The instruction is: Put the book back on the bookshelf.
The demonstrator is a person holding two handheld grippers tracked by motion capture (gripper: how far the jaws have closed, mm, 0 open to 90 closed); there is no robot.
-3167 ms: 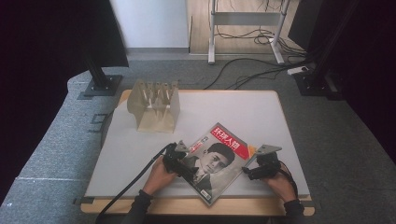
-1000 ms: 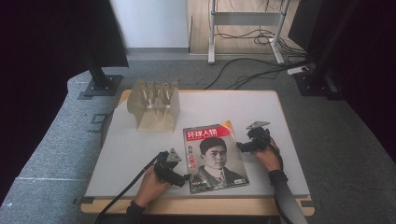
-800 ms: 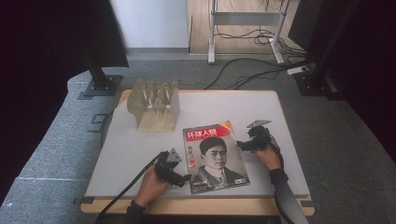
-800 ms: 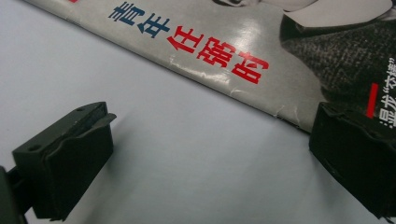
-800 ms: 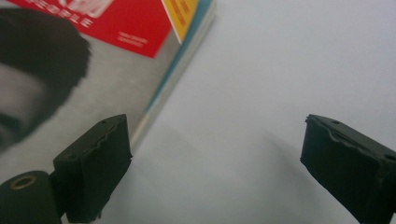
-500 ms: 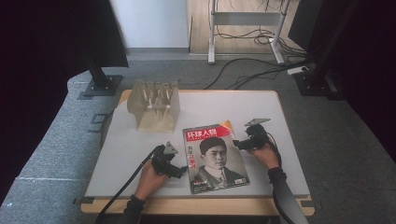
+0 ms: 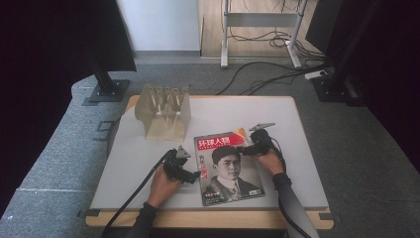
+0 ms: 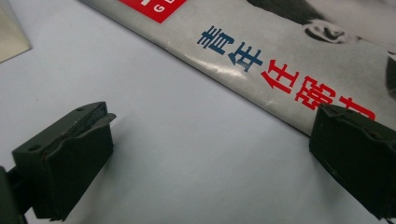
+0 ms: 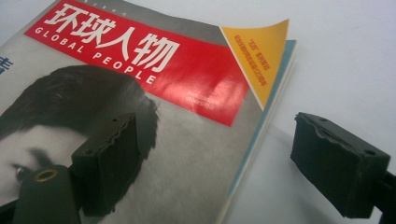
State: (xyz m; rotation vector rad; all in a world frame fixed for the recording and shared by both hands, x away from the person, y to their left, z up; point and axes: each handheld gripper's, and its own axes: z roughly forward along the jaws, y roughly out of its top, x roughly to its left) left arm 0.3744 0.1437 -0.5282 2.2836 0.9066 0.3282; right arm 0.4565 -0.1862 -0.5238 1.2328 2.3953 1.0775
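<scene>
Flanking the magazine [image 7: 229,168], left gripper [image 8: 210,154] and right gripper [image 9: 219,163], both jaws spread

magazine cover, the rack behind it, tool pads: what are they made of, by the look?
Magazine: glossy coated paper; glare streaks on the cover and a curled top corner in the right gripper view.
Rack: likely translucent plastic or acrylic, pale beige, with light passing through its dividers; too small to be sure.
Tool pads: dark matte, probably rubber or foam, with wavy ridged faces on the right tool.
</scene>
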